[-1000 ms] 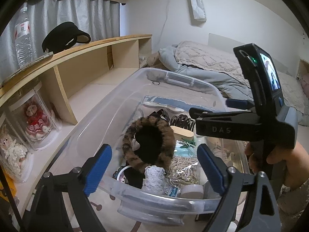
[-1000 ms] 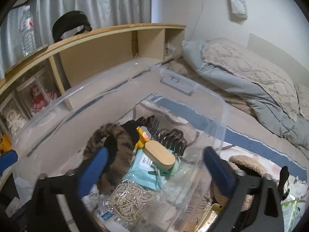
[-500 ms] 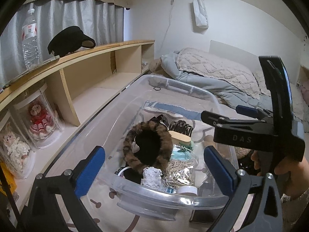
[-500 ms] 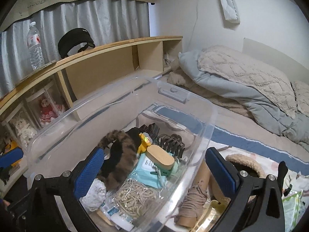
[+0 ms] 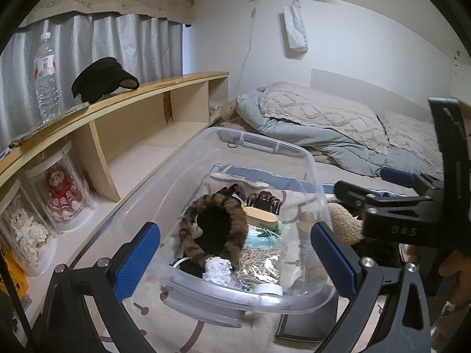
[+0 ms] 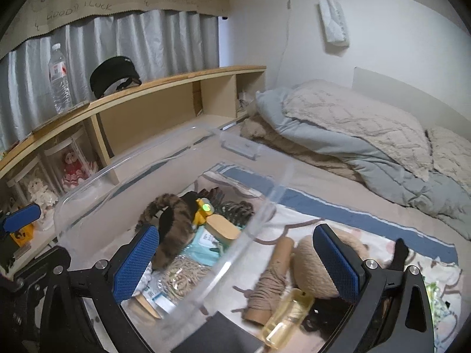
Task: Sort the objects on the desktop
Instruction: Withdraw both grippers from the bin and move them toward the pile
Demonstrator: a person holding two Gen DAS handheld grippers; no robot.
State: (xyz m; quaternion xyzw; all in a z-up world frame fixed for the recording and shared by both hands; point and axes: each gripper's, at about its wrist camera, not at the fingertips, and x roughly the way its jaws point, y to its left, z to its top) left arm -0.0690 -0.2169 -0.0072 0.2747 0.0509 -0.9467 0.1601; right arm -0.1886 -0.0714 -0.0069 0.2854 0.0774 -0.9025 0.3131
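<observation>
Both claws spread wide, holding nothing: left gripper (image 5: 235, 260) faces the clear plastic bin (image 5: 319, 188), right gripper (image 6: 243, 260) straddles its right wall. Readable: "DAS" on the right gripper body (image 5: 403, 231), "GOOD LUCK" on the curtain valance (image 6: 79, 10); water bottle (image 6: 59, 78) label illegible. Fur headband (image 5: 213, 229), hair claws and a packet of bands lie in the bin; twine spool (image 6: 269, 282), yarn ball (image 6: 316, 264) and yellow bottle (image 6: 287, 317) sit right of it, partly hidden.

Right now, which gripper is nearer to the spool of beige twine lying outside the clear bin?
Right. The right gripper hangs just above the spool of beige twine, beside the clear bin. The left gripper faces the bin's near end, farther off.
</observation>
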